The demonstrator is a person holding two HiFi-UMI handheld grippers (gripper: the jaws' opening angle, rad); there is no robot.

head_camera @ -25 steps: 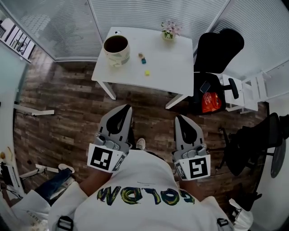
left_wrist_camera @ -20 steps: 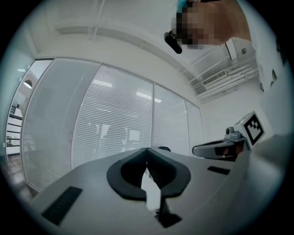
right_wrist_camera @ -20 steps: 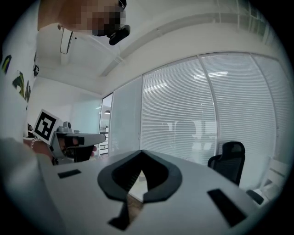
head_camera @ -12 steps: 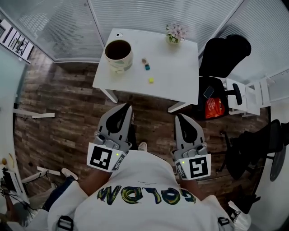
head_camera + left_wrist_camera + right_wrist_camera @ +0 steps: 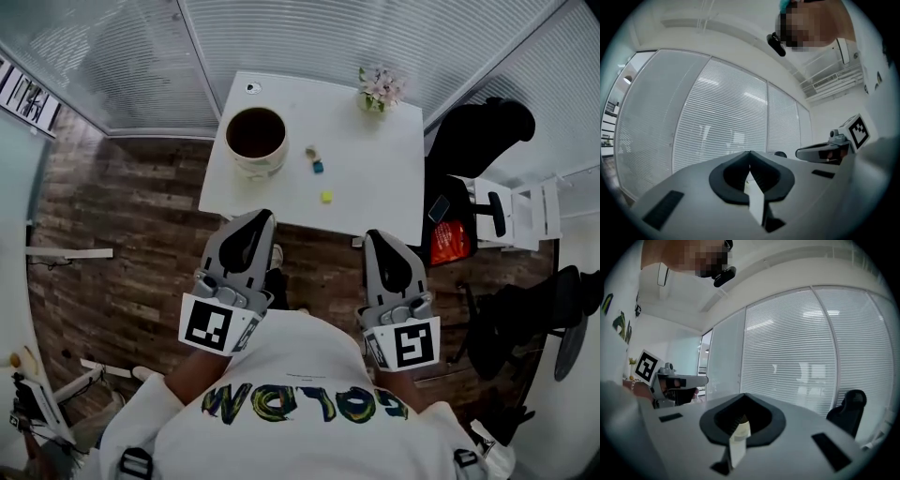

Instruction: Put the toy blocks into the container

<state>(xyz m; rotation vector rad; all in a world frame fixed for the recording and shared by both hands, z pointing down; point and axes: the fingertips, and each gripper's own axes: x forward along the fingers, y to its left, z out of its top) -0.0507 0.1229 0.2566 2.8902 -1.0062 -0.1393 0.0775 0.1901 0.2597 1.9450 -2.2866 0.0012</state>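
Note:
In the head view a white table (image 5: 375, 187) stands ahead of me. On it is a cream container (image 5: 256, 141) with a dark inside. Right of it lie three small toy blocks: a tan one (image 5: 310, 151), a blue one (image 5: 318, 167) and a yellow one (image 5: 326, 197). My left gripper (image 5: 262, 217) and right gripper (image 5: 376, 236) are held level side by side over the floor, just short of the table's near edge. Both are shut and hold nothing. The gripper views show the left gripper (image 5: 749, 153) and the right gripper (image 5: 743, 395) with jaws closed against window blinds.
A small flower pot (image 5: 379, 92) stands at the table's far right corner. A black office chair (image 5: 483, 131) and an orange bag (image 5: 450, 242) are right of the table, with a white rack (image 5: 511, 208) beyond. Blinded glass walls close the room behind.
The table with container and blocks has come nearer and sits lower in the head view. Both grippers keep their pose, side by side and shut.

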